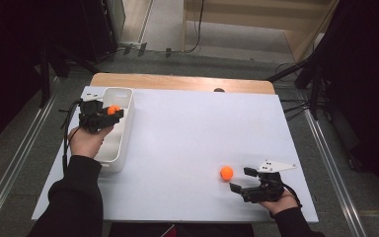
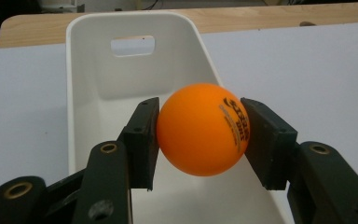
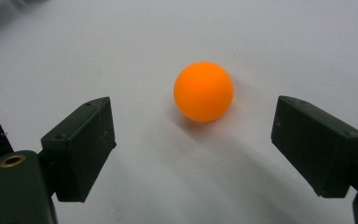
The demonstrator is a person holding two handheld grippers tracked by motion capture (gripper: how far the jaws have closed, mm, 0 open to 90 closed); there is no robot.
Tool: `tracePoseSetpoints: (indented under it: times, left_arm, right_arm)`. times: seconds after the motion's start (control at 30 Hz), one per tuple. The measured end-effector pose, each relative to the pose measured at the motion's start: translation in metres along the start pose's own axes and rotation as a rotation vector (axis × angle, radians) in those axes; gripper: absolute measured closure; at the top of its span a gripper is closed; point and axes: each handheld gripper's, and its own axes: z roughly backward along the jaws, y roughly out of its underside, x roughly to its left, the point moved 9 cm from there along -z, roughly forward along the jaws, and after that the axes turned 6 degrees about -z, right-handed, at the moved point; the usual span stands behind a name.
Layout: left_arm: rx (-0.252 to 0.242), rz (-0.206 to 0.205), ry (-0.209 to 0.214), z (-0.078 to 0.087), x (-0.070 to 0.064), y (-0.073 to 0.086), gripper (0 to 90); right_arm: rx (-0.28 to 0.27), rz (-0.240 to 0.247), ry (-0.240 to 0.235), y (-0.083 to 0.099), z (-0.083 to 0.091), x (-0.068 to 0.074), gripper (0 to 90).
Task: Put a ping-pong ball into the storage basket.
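1. The left tool point(image 2: 200, 135) is clamped on an orange ball point(image 2: 203, 129); its two flat black pads press the ball's opposite sides. The ball is smooth, round and matte, with dark printed lettering on its right face.
2. In the high view the left tool point(image 1: 109, 112) holds that ball point(image 1: 112, 109) above the white bin point(image 1: 120, 148), over the bin's far half. The left hand point(image 1: 85, 139) grips the tool from behind, and the dark sleeve comes in from the bottom left.
3. The bin is a long, smooth plastic container with rounded corners, thin walls and a slot handle cut in its far end wall point(image 2: 132, 45). It stands near the left edge of the tabletop point(image 1: 187, 133).
4. The right tool point(image 3: 193, 149) is spread wide, its blocky black pads well apart and gripping nothing. A second orange ball point(image 3: 203, 91) rests on the tabletop just ahead of the gap between them, touching neither pad; it is plain and casts a soft shadow.
5. In the high view the right tool point(image 1: 241, 179) lies low near the front right of the tabletop, pointing left, with the second ball point(image 1: 226, 172) just beside its tips. A grey three-cornered plate sits on top of the tool.
6. The tabletop is covered with a flat, pale sheet; a wooden edge shows at the far side.
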Motion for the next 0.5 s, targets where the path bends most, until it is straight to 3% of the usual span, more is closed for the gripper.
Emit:
tracePoseSetpoints:
  times: [0.2, 0.5]
  left_arm:
    - [-0.032, 0.018, 0.057, 0.003, -0.002, -0.004, 35.4]
    - [-0.029, -0.025, 0.142, 0.01, -0.015, -0.009, 25.4]
  right_arm:
    - [-0.003, 0.001, -0.001, -0.001, 0.0, 0.0, 12.0]
    - [-0.003, 0.005, 0.001, -0.002, 0.0, 0.0, 12.0]
